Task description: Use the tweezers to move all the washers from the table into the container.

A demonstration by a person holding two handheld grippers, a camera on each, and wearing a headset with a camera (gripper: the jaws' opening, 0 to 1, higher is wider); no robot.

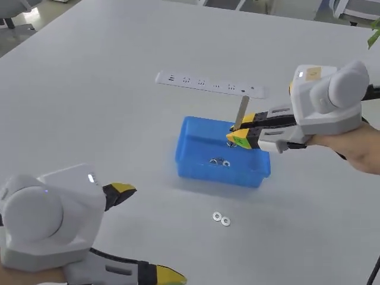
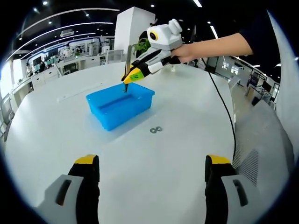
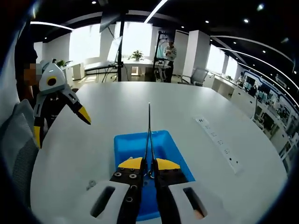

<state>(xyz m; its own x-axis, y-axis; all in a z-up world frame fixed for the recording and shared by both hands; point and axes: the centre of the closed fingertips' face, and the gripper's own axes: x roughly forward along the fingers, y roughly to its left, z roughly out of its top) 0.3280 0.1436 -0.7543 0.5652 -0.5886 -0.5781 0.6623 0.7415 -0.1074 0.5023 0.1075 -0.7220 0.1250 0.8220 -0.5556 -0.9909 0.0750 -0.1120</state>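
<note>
Right hand-held gripper point(image 1: 238, 138) is clenched on the tweezers point(image 1: 242, 113), which stand roughly upright over the far right corner of the blue container point(image 1: 196, 127). Their lower tips reach down inside its rim, and I cannot tell whether they pinch anything. On the container's floor I can make out a few washers point(image 1: 219, 162). A loose pair of washers point(image 1: 221, 219) lies side by side on the white tabletop point(image 1: 89, 89), near the container's front wall on my side. Left hand-held gripper point(image 1: 148, 233) is released, its jaws spread wide with nothing between them, well apart from the container off its near left corner. From its own camera I look past the loose pair point(image 2: 156, 129) to the container point(image 2: 119, 116), with the right hand-held gripper point(image 2: 131, 77) above its back edge. Along the right one's jaws point(image 3: 149, 164) the tweezers point(image 3: 149, 135) show as a thin line over the container point(image 3: 126, 144). A white power strip point(image 1: 211, 85) lies beyond the container's far side.
</note>
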